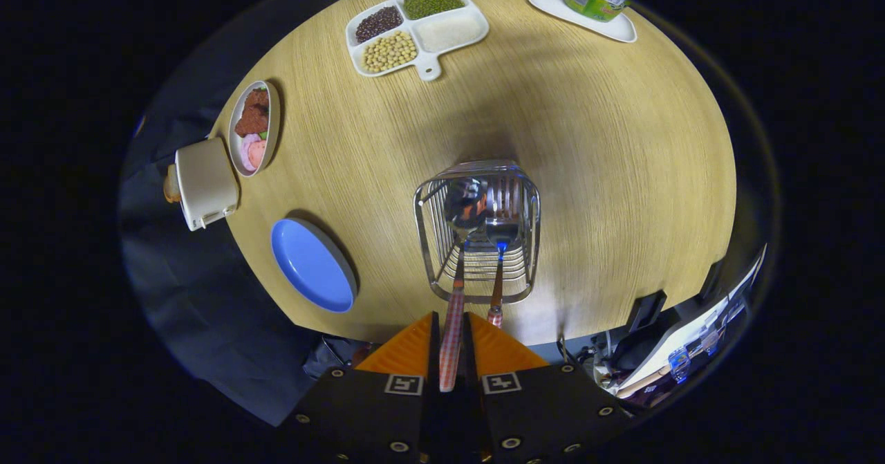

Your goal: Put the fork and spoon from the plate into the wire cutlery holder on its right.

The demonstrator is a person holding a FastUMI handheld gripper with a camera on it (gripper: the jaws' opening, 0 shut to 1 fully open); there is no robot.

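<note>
I have the gripper clamped on the checked handle of the spoon, its bowl down inside the wire cutlery holder. The fork stands there too. The blue plate lies at the table's near left edge.

spoon and fork in wire holder (upright), plate left of it
</note>
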